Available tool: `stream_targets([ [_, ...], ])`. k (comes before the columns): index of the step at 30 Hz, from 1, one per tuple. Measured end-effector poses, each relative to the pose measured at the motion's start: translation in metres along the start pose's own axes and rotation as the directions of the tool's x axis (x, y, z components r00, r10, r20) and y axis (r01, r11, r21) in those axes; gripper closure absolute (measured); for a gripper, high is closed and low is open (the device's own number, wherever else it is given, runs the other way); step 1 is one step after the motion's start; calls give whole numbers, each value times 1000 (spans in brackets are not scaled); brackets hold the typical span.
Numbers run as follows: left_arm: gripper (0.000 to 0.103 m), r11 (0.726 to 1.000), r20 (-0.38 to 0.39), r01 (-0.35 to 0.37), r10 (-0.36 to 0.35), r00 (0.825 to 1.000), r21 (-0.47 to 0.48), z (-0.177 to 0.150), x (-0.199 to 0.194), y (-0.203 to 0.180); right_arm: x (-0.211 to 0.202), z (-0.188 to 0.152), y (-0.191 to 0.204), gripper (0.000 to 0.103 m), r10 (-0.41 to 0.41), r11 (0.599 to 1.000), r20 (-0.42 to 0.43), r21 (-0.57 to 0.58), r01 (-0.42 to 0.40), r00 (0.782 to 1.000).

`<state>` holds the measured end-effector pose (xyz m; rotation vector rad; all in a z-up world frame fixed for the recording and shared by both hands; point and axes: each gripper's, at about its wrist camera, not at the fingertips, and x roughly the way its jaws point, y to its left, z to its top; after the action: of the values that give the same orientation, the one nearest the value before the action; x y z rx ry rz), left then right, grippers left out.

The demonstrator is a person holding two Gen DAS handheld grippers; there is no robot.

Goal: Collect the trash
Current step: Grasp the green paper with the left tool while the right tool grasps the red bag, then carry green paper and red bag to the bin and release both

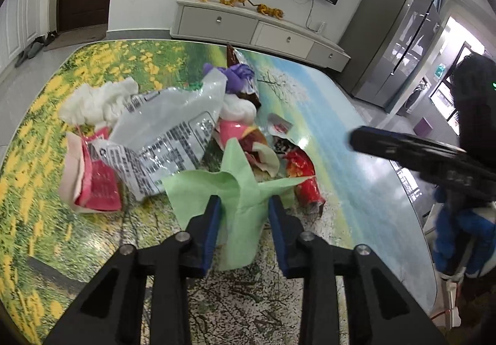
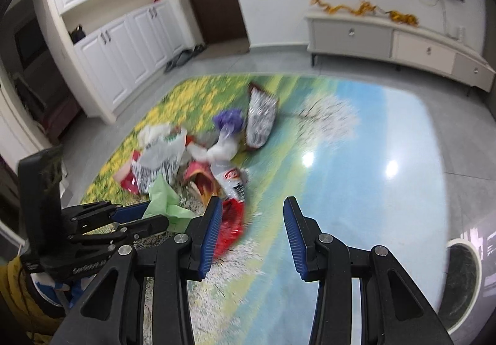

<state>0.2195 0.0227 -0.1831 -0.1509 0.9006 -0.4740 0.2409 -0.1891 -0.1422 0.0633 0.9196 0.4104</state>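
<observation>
Green paper (image 1: pixel 238 205) between left tool (image 1: pixel 245 208) fingers; right tool (image 2: pixel 252 214) wide open.

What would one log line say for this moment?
left tongs: around green paper, not closed | right tongs: open, empty, above table | trash pile: uncollected

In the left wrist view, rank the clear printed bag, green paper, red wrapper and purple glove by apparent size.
1. Clear printed bag
2. Green paper, though it lies nearest the camera, which inflates it
3. Red wrapper
4. Purple glove, farthest away, so it may be bigger than it looks
</observation>
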Motion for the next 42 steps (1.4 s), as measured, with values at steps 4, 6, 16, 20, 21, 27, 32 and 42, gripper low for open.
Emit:
stream_targets([
  [4, 80, 999, 17, 31, -31, 999, 16, -5, -4, -3, 27, 3, 2, 61, 22, 1000, -42, -4, -23, 999],
  [6, 84, 999, 24, 44, -44, 999, 21, -9, -6, -4, 37, 4, 3, 62, 23, 1000, -60, -8, -24, 998],
  [16, 94, 996, 52, 85, -85, 995, -4, -14, -26, -8, 59, 2, 1, 80, 28, 999, -102, -29, -31, 994],
  [20, 95, 995, 68, 98, -96, 993, -18, -16, -38, -8, 46, -5, 2, 82, 29, 999, -84, -39, -32, 996],
  [21, 95, 995, 74, 97, -96, 993, -18, -16, -42, -10, 41, -7, 3, 83, 29, 999, -75, -40, -33, 997],
  [27, 96, 996, 118, 90, -89, 989, -4, -19, -70, -21, 3, -18, 7, 83, 39, 999, -16, -32, -40, 999],
  [32, 96, 996, 159, 85, -87, 984, 17, -20, -96, -34, -42, -28, 7, 83, 44, 999, 56, -18, -44, 997],
  [42, 96, 991, 247, 94, -115, 962, 95, -16, -155, -84, -141, -50, -3, 83, 27, 1000, 221, -1, -27, 975],
])
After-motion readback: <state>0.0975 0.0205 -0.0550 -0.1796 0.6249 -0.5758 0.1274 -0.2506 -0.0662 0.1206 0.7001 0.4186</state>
